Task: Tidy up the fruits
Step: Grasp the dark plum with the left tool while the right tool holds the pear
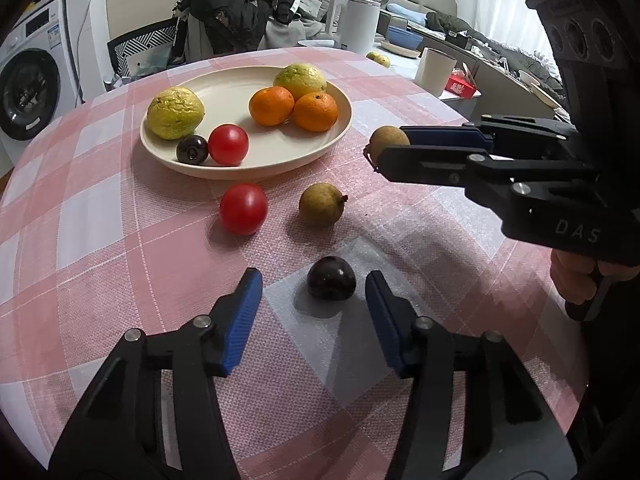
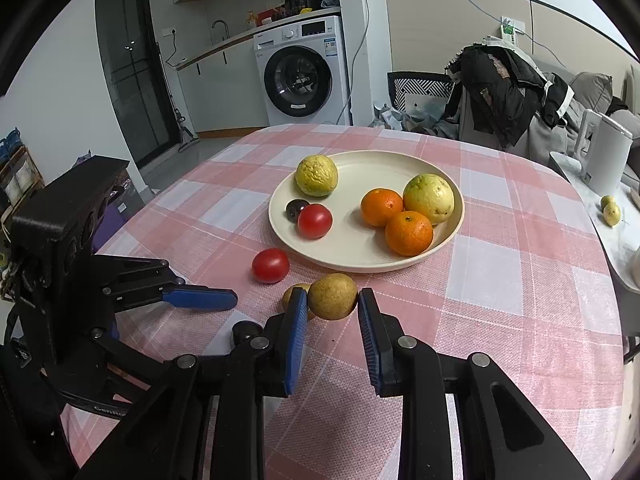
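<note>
My right hand-held gripper pinches a brown fruit above the worktop. My left hand-held gripper stands apart around a dark plum, pads clear, near the plate.

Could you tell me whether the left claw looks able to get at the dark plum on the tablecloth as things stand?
Probably yes: the dark plum lies on bare cloth between the left claw's open fingers, nothing blocking; the pads don't press it yet.
</note>
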